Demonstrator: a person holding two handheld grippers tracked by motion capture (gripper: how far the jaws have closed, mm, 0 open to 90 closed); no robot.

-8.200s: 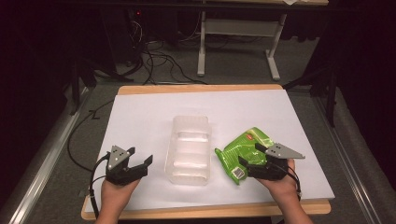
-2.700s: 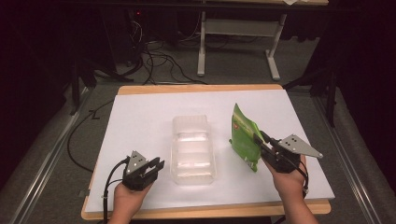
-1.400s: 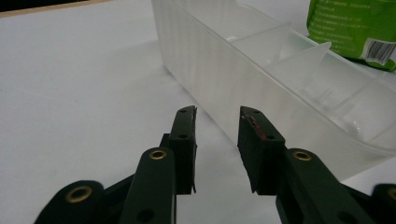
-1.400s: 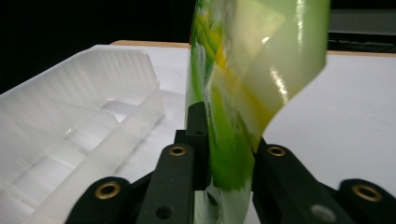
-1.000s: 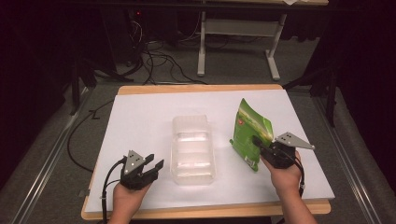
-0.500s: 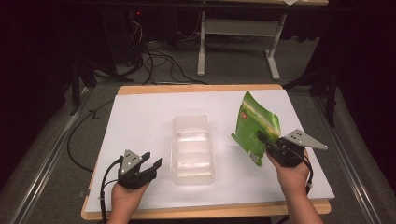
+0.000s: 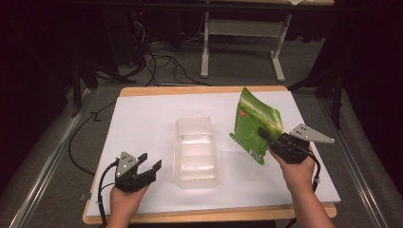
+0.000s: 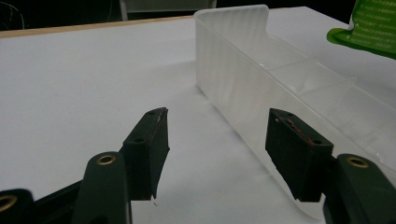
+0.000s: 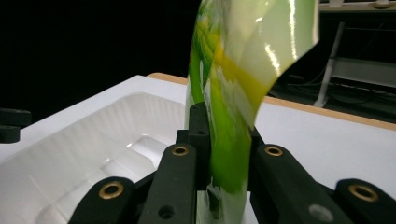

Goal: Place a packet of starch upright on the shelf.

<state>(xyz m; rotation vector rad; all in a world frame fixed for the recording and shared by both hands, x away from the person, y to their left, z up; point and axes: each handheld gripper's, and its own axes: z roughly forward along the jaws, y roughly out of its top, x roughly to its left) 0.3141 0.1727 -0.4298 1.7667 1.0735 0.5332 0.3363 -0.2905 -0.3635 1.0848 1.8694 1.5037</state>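
Green pouch: your right claw [image 7: 266, 137] pinches the green pouch [image 7: 252, 121] at its lower edge and holds it upright in the air, above the right part of the surface, just to the right of the clear tray. In the right gripper view the pouch [image 9: 243, 88] rises between the two black jaws, which press together on it.

How the pouch handles: I judge it is light and soft. The foil is glossy, so it can slip between the jaws. The top part bends to one side, so the body is not stiff. If there is something inside, I cannot tell.

Where to take hold: the flat sealed edge is the best place, in my opinion, because it is thin and it does not crush. Holding the lower edge, as you do now, leaves the tall part free to swing.

Clear tray: the clear tray [image 7: 196, 152] lies in the middle of the surface, between your two hands. It has compartments inside and looks empty. It seems thin and light, so a push can move it easily.

Left claw: your left claw [image 7: 142, 172] is spread and holds nothing. It rests low at the near left, just beside the left wall of the tray [image 8: 243, 79].

Surface: the white surface [image 7: 142, 123] carries no other things that I can see.
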